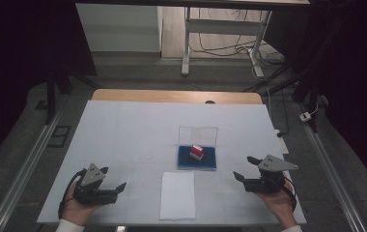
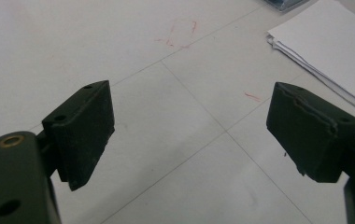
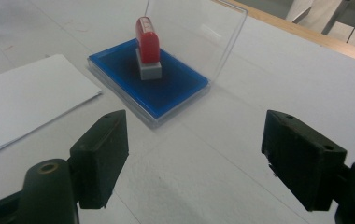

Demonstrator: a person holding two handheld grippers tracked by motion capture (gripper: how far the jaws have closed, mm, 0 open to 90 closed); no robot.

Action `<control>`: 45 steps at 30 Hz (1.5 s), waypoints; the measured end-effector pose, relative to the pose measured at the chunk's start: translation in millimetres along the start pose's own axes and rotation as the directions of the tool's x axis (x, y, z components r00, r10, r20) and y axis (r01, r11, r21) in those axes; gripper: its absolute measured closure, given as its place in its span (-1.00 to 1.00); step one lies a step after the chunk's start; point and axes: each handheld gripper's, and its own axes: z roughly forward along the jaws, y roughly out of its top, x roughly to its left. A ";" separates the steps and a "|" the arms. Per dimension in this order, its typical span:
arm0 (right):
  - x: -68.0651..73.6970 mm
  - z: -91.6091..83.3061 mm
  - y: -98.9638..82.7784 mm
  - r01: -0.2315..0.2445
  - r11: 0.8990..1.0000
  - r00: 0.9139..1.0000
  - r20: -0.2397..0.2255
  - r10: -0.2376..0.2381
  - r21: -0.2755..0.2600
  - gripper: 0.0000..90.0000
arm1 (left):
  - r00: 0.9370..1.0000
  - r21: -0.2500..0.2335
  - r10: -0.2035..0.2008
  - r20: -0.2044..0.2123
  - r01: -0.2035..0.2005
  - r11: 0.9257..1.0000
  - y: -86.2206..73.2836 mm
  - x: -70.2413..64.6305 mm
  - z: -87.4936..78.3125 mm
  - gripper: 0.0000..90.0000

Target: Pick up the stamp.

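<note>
the desk (image 1: 123, 125) is the biggest thing here, covered w/ a pale sheet and mostly bare. on it, near the front edge and about centred, lies a stack of white paper (image 1: 177, 195) — prob set square to the person so a stamp can be pressed on it. just beyond the paper sits the blue ink pad (image 1: 197, 159) w/ its clear lid (image 1: 198, 136) standing open at the back, so the pad is reachable from the front. the red stamp (image 1: 196, 152) stands upright on the pad, grey base down, red grip up — likely parked there to take ink and easy to pinch from above or the side.

left gripper (image 1: 108, 182) rests low at the front left of the desk, well apart from the paper, held in an upturned hand, jaws spread wide w/ nothing between them. right gripper (image 1: 246, 167) is at the front right, near the pad's right edge, pointed in toward the stamp; its jaws are also wide apart and empty. from the right gripper view the stamp (image 3: 147, 48) lies ahead, left of centre.
</note>
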 end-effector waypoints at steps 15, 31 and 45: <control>5.3 16.7 19.2 0.008 1.000 0.999 -0.045 -0.008 0.002 -0.49 | 1.000 0.011 -0.006 0.001 0.006 1.000 -0.6 0.6 1.4 -0.66; 9.5 34.7 44.9 0.040 0.999 0.995 -0.087 -0.040 0.002 -0.47 | 1.000 0.020 -0.007 0.007 0.007 1.000 -0.7 1.9 4.6 -0.66; 16.5 63.2 67.8 0.073 0.996 0.990 -0.127 -0.068 0.042 -0.43 | 1.000 0.027 0.000 0.004 0.000 1.000 -1.0 1.5 6.3 -0.66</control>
